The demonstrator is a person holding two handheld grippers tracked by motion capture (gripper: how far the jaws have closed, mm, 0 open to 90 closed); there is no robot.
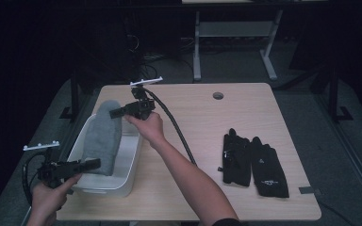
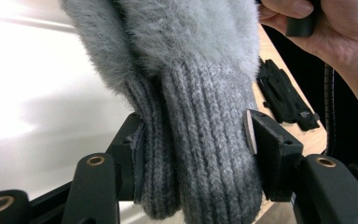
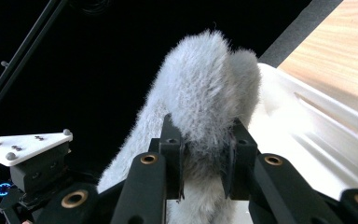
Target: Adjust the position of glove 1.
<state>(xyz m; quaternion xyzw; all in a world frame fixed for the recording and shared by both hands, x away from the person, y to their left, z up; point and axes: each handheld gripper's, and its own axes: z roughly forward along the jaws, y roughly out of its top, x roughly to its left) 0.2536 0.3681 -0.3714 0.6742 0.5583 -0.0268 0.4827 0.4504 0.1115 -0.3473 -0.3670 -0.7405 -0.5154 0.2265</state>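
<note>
grey fuzzy mittens (image 1: 104,136) over white bin (image 1: 128,162), pinched by left hand-held gripper (image 1: 95,163); right hand-held gripper (image 1: 114,112) likewise, seemingly

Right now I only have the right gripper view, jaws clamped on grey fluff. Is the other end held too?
Observer: Yes, the left gripper clamps the ribbed cuffs of the grey mittens.
Operator: Where are they stretched?
Observer: Lengthwise over the white bin, which sits at the left edge of the table.
Operator: Anything else on the table?
Observer: A pair of black gloves lies flat to the right.
</note>
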